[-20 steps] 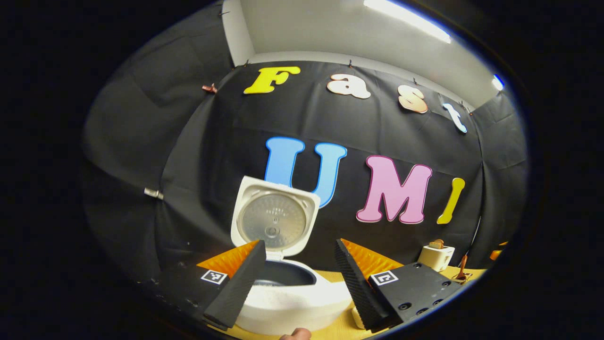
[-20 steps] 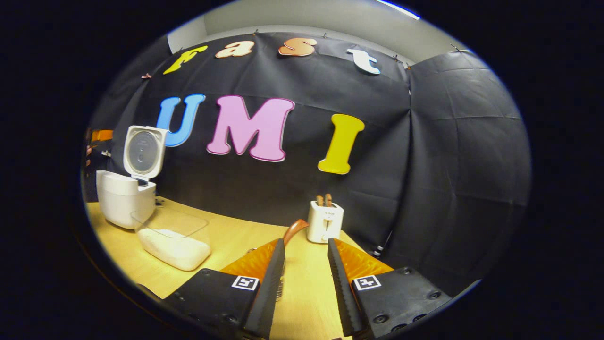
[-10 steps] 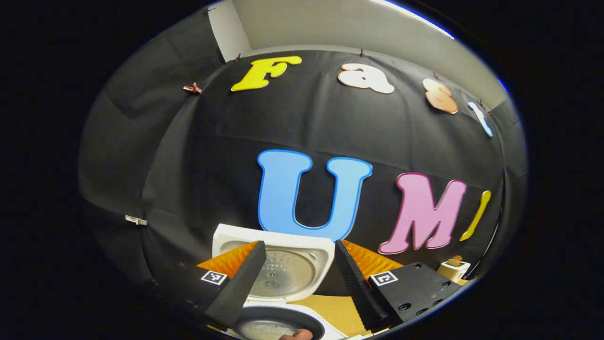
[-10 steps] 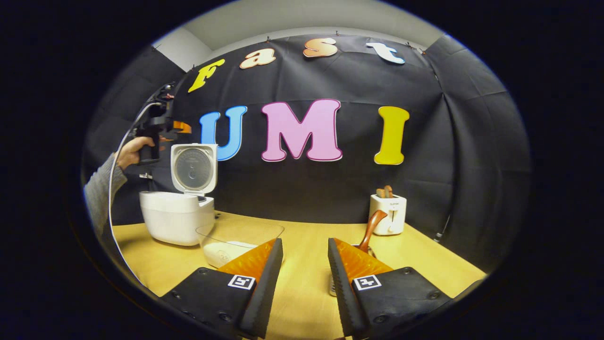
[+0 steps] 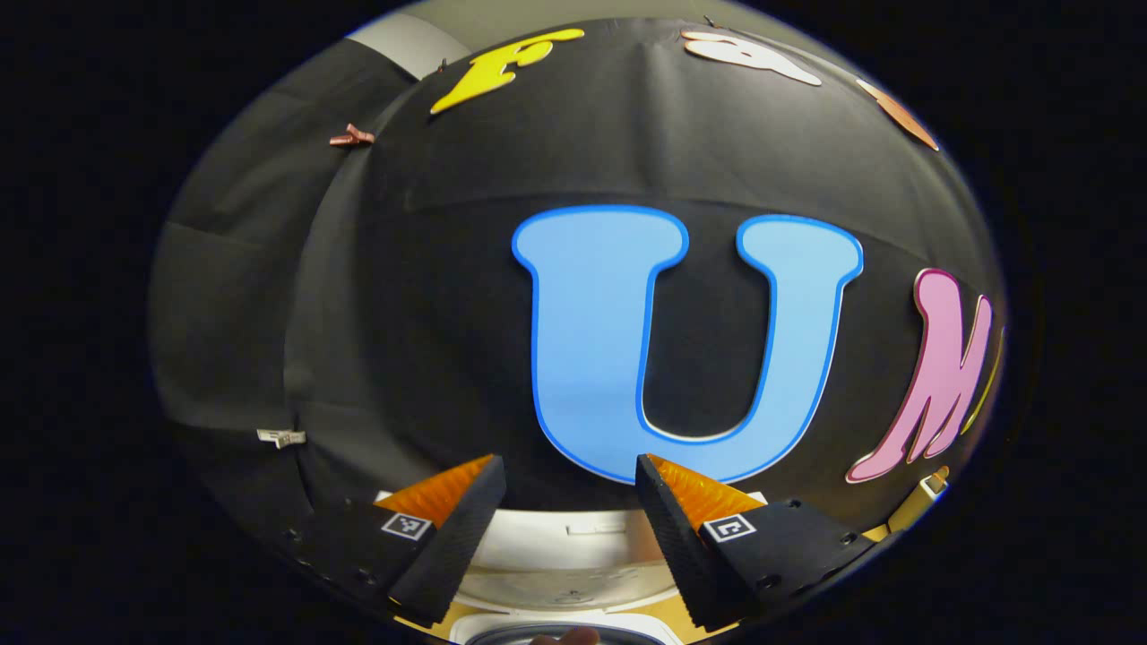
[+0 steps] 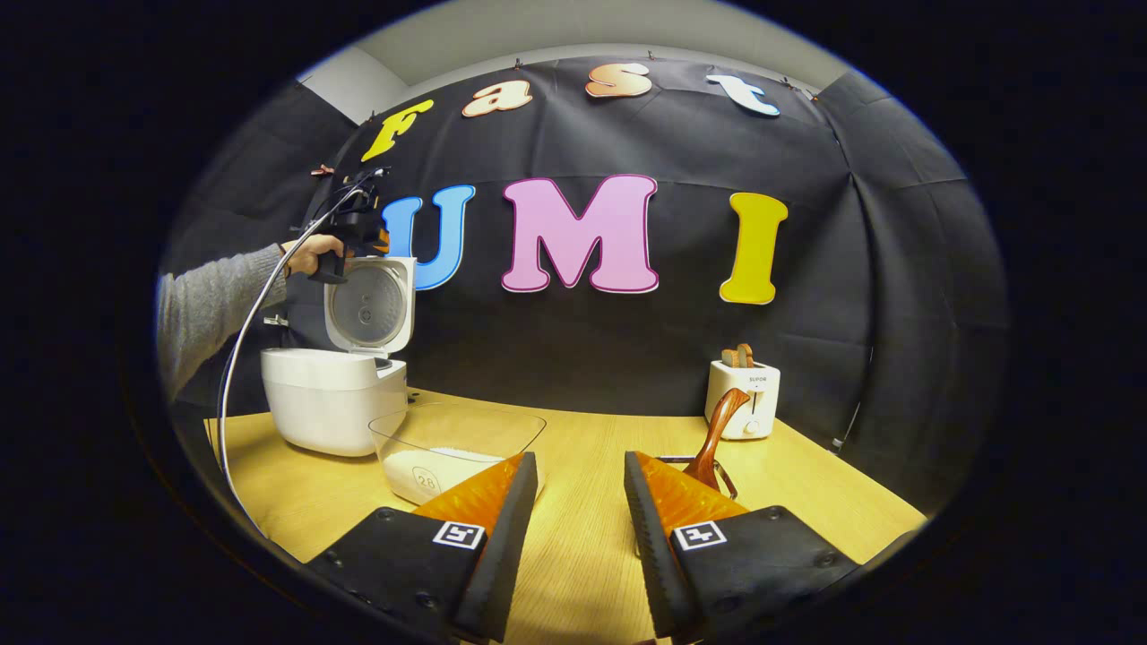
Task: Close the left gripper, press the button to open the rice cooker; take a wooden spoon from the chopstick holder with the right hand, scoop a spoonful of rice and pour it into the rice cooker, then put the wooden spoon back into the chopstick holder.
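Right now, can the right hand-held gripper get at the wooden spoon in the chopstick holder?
Probably yes. The right hand-held gripper is open, and the wooden spoon stands just ahead to its right in the chopstick holder, handle up, with nothing between.

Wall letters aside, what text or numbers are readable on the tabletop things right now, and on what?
"28": in a circle on the clear plastic container holding white rice.
Small print on the white toaster: too small to read.
Square black-and-white markers on the right hand-held gripper: patterns, no words.
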The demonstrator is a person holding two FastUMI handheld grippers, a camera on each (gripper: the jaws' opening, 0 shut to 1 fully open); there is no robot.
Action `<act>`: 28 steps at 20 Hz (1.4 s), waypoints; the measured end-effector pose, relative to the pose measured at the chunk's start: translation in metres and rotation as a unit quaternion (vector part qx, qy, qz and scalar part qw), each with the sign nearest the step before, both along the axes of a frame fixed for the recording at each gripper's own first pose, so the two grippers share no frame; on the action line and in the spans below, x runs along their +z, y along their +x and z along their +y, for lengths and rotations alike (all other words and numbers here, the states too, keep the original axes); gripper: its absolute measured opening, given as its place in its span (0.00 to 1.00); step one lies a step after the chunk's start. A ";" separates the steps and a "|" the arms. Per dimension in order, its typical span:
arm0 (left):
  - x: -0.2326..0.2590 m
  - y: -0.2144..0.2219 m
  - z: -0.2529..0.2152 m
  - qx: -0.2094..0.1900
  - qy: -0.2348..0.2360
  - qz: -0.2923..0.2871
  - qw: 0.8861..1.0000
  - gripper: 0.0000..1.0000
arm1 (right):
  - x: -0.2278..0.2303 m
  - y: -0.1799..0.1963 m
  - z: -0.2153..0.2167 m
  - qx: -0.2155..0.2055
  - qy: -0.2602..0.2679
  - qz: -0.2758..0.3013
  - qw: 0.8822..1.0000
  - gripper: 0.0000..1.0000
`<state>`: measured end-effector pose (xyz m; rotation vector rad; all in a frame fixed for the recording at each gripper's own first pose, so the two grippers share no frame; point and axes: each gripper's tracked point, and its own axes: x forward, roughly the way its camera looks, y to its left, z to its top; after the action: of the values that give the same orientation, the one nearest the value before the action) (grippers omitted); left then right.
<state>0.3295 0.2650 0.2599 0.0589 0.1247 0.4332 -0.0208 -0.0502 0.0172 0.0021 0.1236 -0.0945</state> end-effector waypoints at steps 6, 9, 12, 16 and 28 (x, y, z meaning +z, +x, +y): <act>-0.012 -0.055 -0.035 -0.010 0.020 0.013 1.000 0.98 | 0.003 0.002 0.007 0.019 0.000 -0.011 1.000 0.61; -0.029 -0.093 -0.057 -0.013 0.021 0.014 1.000 0.98 | 0.007 0.005 0.009 0.026 -0.002 -0.020 0.999 0.61; -0.049 -0.125 -0.074 -0.017 0.015 0.006 1.000 0.98 | 0.018 0.006 0.014 0.032 0.000 -0.033 0.999 0.62; -0.082 -0.160 -0.090 -0.017 0.007 0.001 1.000 0.98 | 0.022 0.004 0.029 0.054 0.000 -0.036 0.998 0.63; -0.191 -0.221 -0.114 -0.014 -0.042 0.069 0.997 0.97 | 0.033 -0.005 0.037 0.090 -0.019 -0.063 0.994 0.78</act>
<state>0.1089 0.1507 0.0692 0.0081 0.2770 0.3954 -0.0263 -0.0129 0.0500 -0.0404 -0.0037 0.0830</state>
